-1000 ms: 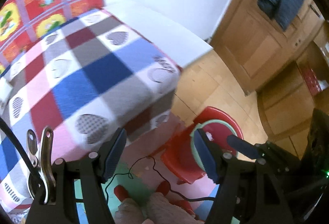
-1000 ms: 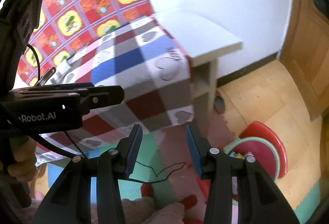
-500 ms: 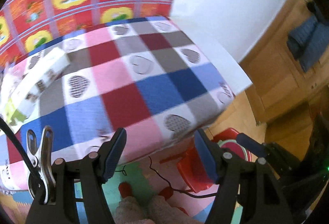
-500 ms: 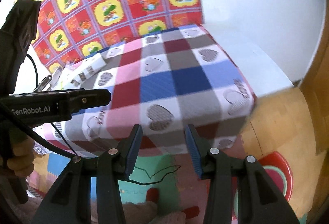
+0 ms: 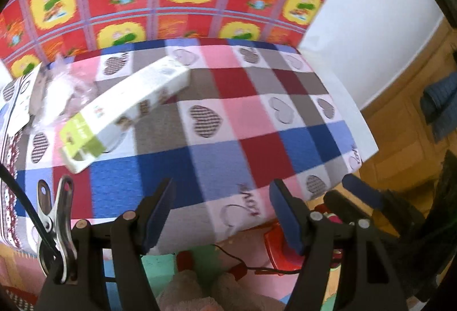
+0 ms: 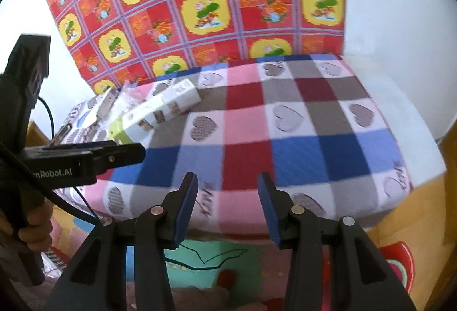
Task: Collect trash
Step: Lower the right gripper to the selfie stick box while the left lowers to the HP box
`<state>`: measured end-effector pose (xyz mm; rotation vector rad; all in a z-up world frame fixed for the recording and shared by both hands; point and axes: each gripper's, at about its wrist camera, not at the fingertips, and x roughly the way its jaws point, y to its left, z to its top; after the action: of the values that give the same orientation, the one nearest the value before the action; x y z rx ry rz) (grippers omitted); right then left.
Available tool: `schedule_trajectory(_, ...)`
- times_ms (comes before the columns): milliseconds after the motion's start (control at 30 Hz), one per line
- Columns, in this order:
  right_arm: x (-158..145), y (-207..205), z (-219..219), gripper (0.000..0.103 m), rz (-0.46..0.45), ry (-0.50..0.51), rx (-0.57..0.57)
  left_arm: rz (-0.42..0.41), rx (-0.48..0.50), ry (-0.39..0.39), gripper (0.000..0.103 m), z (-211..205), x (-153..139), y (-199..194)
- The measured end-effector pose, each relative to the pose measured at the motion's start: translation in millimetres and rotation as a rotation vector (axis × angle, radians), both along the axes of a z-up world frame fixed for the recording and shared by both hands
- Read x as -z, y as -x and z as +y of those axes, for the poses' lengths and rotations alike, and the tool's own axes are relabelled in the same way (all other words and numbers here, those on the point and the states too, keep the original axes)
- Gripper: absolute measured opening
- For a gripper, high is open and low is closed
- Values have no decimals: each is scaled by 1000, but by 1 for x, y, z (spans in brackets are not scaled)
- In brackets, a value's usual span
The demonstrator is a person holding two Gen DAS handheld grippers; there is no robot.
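Both grippers hang above the near edge of a table covered with a checked cloth (image 5: 257,122) in pink, blue, red and grey squares bearing heart motifs. The left gripper (image 5: 222,214) has its jaws spread wide with nothing between the blue pads; only cloth shows behind the gap. The right gripper (image 6: 225,205) stands at a narrower opening, likewise empty. The trash lies at the far left of the table, well apart from both grippers: a long white carton (image 5: 125,111) with a green end lies flat and slanted on the cloth, and just beyond it sits a crumpled clear plastic wrapper (image 5: 62,85) beside a flat white card (image 5: 22,100), the wrapper touching the carton's left side. In the right wrist view the same carton (image 6: 160,108) appears past the left gripper's body, which a hand (image 6: 31,228) grips by its handle. A red and yellow patterned sheet (image 6: 200,2) rises behind the table. On the floor to the lower right sits a red tub (image 5: 278,251), partly hidden.
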<state>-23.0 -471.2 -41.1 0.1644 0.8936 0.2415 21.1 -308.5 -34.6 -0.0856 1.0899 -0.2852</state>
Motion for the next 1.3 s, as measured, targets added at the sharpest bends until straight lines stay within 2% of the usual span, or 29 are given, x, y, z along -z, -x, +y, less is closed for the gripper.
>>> schedule_trajectory(300,-5,-39,45,45,-10,-7,-74,-20,-135,-15,72,65,-4,-19)
schedule_trajectory(400,-6,-56,55,45,-10,-1,-105,-4,-187,-13,78,83,-1,-24)
schedule_trajectory(567,1,-89,68,45,21,-13,-161,15,-279,5,78,109,6,-32)
schedule_trajectory(733,11,-122,83,50,38,-6,-258,36,-380,12,78,129,13,-42)
schedule_trajectory(967,25,-174,101,52,64,-4,-366,41,-503,6,80,146,21,-56)
schedule_trajectory(1300,35,-212,119,52,66,-25,-473,29,-647,-47,80,176,17,-69)
